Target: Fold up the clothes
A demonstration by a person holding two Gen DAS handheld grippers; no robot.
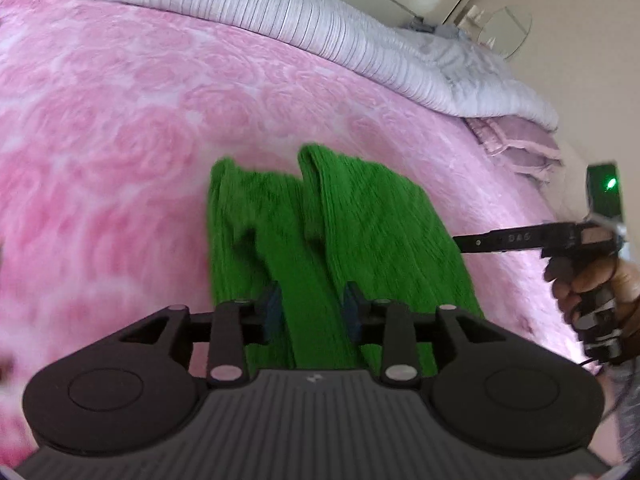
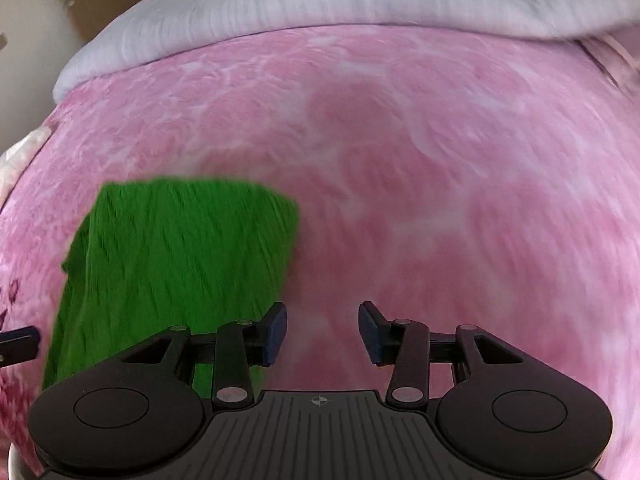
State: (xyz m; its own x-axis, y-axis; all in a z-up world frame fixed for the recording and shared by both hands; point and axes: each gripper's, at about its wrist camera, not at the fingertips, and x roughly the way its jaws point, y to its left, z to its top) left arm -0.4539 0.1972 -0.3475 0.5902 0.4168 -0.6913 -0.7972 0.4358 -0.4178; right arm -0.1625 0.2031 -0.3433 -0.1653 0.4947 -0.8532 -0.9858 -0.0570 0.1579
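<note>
Spread on my pink rose-patterned plush blanket (image 1: 120, 128), the green ribbed knit garment (image 1: 352, 224) lies in two long ridged folds, a pale grey pleated quilt (image 1: 280, 4) bunched behind. My left gripper (image 1: 312, 308) stands partly open, a green fold running between its blue pads (image 1: 274, 304). My right gripper (image 2: 323, 330) gapes wide over bare blanket, just beside the garment's edge.
</note>
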